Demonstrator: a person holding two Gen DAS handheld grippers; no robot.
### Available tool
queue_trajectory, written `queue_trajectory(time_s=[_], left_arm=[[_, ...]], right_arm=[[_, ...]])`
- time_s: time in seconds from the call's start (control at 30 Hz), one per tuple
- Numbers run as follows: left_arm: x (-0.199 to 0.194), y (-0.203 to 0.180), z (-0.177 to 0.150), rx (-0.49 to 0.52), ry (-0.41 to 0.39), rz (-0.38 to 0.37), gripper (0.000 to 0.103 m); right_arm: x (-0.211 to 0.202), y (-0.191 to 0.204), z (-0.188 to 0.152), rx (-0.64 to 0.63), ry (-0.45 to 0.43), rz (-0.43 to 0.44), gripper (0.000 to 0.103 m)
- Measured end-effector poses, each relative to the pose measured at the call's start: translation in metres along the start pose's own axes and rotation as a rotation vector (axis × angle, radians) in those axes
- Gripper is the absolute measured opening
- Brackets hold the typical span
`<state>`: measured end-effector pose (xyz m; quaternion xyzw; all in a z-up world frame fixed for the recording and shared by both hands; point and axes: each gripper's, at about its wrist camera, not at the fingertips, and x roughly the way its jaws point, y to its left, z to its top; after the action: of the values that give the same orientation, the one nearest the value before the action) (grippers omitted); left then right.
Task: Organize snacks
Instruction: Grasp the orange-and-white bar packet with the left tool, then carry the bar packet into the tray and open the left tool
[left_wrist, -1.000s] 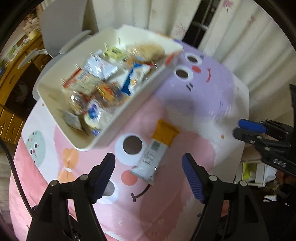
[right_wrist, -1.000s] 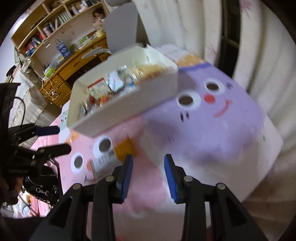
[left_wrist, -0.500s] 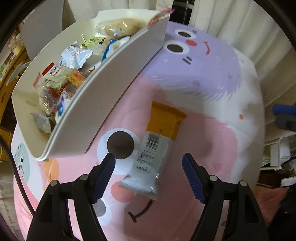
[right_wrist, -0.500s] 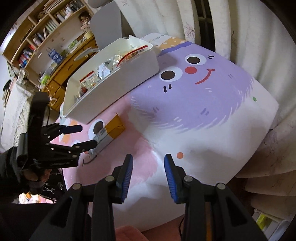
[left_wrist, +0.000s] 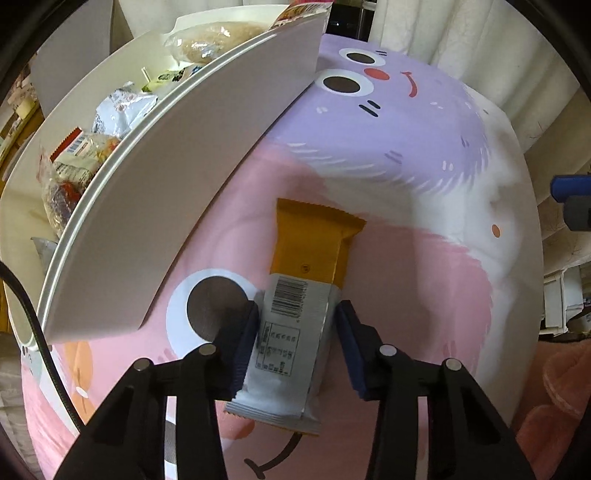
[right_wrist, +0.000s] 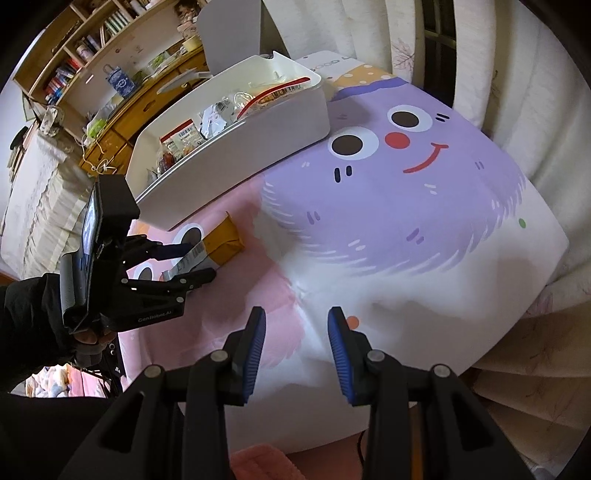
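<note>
Right now the snack bar (left_wrist: 295, 325), orange at its far half and silver-white with a barcode at its near half, lies flat on the cartoon-printed cloth (left_wrist: 424, 295) in the lower middle of the left wrist frame. The left gripper (left_wrist: 295, 328) straddles the silver half: its jaws sit against both long edges of the wrapper, the left pad pressed to it and the right pad touching or nearly so, pinching the bar at desk level. In the right wrist frame the same bar (right_wrist: 218, 245) shows at middle left, caught between the left gripper's (right_wrist: 194, 264) dark fingers.

Just beside the bar, toward the upper left of the left wrist frame, stands the white bin (left_wrist: 192, 177), its long side wall close to the orange end but apart from it. Inside it lie several packets, among them a silver pouch (left_wrist: 122, 110) and a clear bag of pale snacks (left_wrist: 210, 40).

The right gripper (right_wrist: 297, 350) hangs at the lower middle of its own frame with its blue-padded jaws spread and nothing between them, over the white and pink part of the cloth, well apart from the bar. A wooden bookshelf (right_wrist: 74, 66) fills the upper left of that frame, behind the bin (right_wrist: 236, 155).
</note>
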<state>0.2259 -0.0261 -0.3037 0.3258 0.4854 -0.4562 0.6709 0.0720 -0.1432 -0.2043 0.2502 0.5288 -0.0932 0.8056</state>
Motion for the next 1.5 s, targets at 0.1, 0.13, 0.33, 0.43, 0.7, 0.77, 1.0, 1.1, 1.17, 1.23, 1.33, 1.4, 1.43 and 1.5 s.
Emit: queue_trajectory(time_s=[0.1, 0.13, 0.33, 0.43, 0.7, 0.77, 1.0, 1.1, 1.17, 1.23, 1.33, 1.4, 1.43, 1.5], left_arm=[[0.001, -0.004, 0.001, -0.020, -0.014, 0.016, 0.039], [0.001, -0.004, 0.002, -0.033, -0.016, 0.020, 0.039], [-0.002, -0.005, 0.004, -0.147, 0.005, 0.056, 0.034], [-0.004, -0.009, 0.008, -0.202, 0.012, 0.070, 0.030], [-0.011, -0.021, 0.015, -0.347, 0.038, 0.099, 0.030], [-0.017, -0.026, 0.017, -0.355, 0.031, 0.106, 0.030], [-0.057, -0.042, 0.032, -0.381, -0.035, 0.100, 0.030], [-0.078, -0.047, 0.047, -0.390, -0.079, 0.097, 0.030], [-0.088, -0.047, 0.056, -0.395, -0.104, 0.098, 0.030], [-0.100, -0.042, 0.070, -0.405, -0.136, 0.096, 0.030], [-0.110, -0.033, 0.095, -0.433, -0.178, 0.095, 0.030], [-0.115, -0.021, 0.109, -0.455, -0.203, 0.102, 0.030], [-0.118, -0.016, 0.114, -0.461, -0.212, 0.104, 0.030], [-0.120, -0.004, 0.127, -0.478, -0.241, 0.125, 0.030]], right_arm=[[0.002, -0.003, 0.005, -0.011, 0.009, 0.008, 0.035], [0.003, -0.005, 0.007, -0.016, 0.012, 0.010, 0.035], [0.008, -0.020, 0.029, -0.047, 0.035, 0.036, 0.035], [0.009, -0.029, 0.046, -0.062, 0.041, 0.053, 0.035], [0.016, -0.050, 0.105, -0.143, 0.051, 0.113, 0.035], [0.020, -0.053, 0.116, -0.168, 0.062, 0.128, 0.035], [0.043, -0.062, 0.132, -0.231, 0.139, 0.174, 0.035], [0.053, -0.065, 0.133, -0.244, 0.172, 0.194, 0.035], [0.058, -0.067, 0.132, -0.250, 0.189, 0.203, 0.035], [0.063, -0.070, 0.134, -0.251, 0.203, 0.212, 0.035], [0.068, -0.074, 0.137, -0.255, 0.213, 0.217, 0.035], [0.069, -0.076, 0.140, -0.252, 0.213, 0.218, 0.035], [0.068, -0.078, 0.143, -0.249, 0.209, 0.218, 0.035], [0.066, -0.082, 0.148, -0.244, 0.195, 0.218, 0.035]])
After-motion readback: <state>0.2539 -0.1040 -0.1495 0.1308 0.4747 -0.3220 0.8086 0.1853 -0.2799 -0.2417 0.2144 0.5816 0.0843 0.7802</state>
